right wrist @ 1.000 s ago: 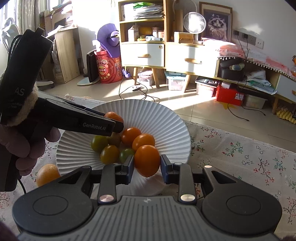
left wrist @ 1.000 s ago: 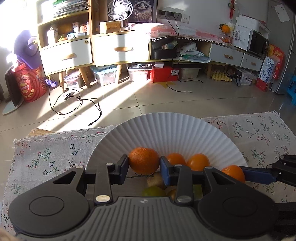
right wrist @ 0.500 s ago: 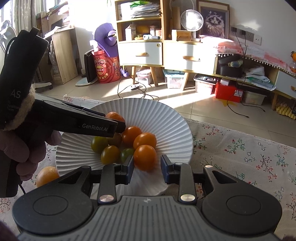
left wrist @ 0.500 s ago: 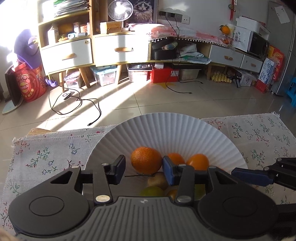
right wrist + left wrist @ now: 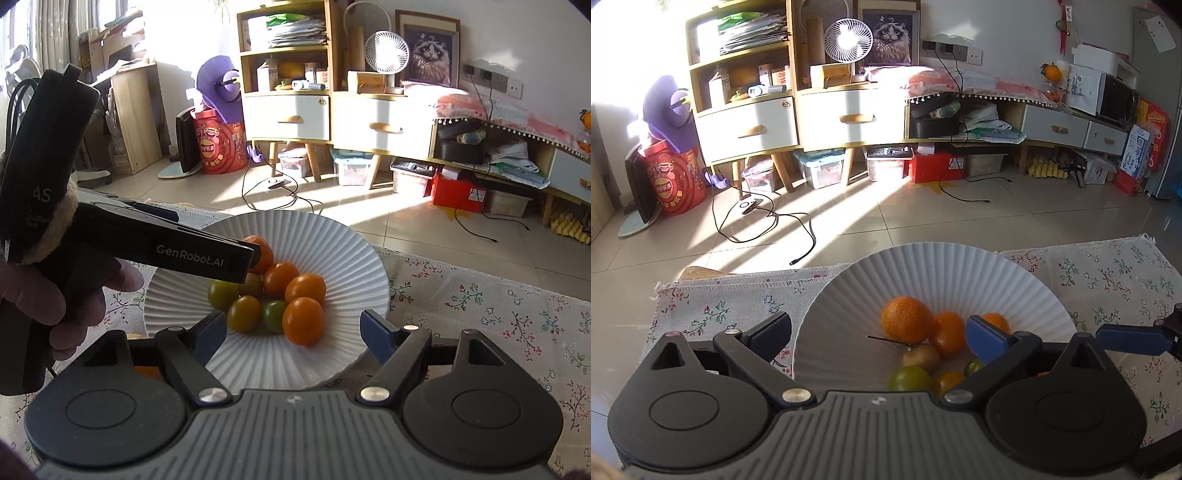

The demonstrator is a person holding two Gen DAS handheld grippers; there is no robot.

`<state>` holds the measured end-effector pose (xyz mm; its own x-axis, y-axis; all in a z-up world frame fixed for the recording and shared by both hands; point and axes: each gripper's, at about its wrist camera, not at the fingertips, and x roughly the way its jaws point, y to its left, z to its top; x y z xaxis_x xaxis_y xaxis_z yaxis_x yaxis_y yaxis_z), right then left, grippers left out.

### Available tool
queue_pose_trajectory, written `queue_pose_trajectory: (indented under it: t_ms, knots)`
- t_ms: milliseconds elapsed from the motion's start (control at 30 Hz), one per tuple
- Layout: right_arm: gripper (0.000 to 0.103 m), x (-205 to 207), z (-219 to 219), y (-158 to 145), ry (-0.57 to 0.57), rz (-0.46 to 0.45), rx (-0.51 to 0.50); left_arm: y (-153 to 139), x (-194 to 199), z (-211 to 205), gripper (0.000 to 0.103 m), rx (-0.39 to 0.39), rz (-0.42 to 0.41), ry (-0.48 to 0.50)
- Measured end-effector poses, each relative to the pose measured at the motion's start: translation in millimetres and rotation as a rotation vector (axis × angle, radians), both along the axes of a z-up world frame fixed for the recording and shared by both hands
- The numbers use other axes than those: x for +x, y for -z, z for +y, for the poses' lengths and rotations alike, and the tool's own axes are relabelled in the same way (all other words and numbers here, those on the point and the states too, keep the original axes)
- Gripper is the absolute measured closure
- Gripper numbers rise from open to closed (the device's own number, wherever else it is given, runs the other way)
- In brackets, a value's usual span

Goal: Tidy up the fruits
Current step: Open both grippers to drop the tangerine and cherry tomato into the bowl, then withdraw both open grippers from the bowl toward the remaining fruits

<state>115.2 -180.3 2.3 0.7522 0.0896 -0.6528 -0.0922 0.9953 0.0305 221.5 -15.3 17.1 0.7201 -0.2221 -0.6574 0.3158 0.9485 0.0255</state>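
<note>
Fruit [image 5: 303, 325] fills the ribbed plate [image 5: 332, 254]; left tongs [image 5: 877, 332] and right tongs [image 5: 293, 334] just opened wide, empty.

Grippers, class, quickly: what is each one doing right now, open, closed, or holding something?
Left gripper: open, jaws just spread, mandarin lying free in the plate.
Right gripper: open, jaws just spread, orange tomato released onto the plate.

Both grippers hung over the white ribbed plate [image 5: 343, 258], tipped down toward it. The left gripper [image 5: 877, 338] had just opened wide, gripping nothing. The right gripper [image 5: 293, 334] had just opened too. A hand [image 5: 55, 295] held the left one.
</note>
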Motion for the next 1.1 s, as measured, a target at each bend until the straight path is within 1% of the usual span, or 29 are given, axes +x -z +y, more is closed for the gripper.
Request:
queue_pose_trajectory:
  t_ms: [100,267,700,867,1100]
  knots:
    - [0.019,-4,1,-5,0.005,0.0,-0.006,-4,-4,3,0.018,0.006,0.004,-0.008]
    - [0.015,-14,6,-11,0.008,-0.006,-0.028,-10,-16,7,0.018,0.022,0.006,-0.017]
    - [0.004,-40,17,-20,0.012,-0.008,-0.057,-19,-55,27,0.018,0.017,0.005,-0.026]
    - [0.001,-54,24,-19,0.021,0.0,-0.083,-20,-73,36,0.018,-0.005,0.013,-0.026]
    - [0.001,-68,26,-21,0.027,0.002,-0.082,-18,-95,51,0.018,-0.022,0.031,-0.035]
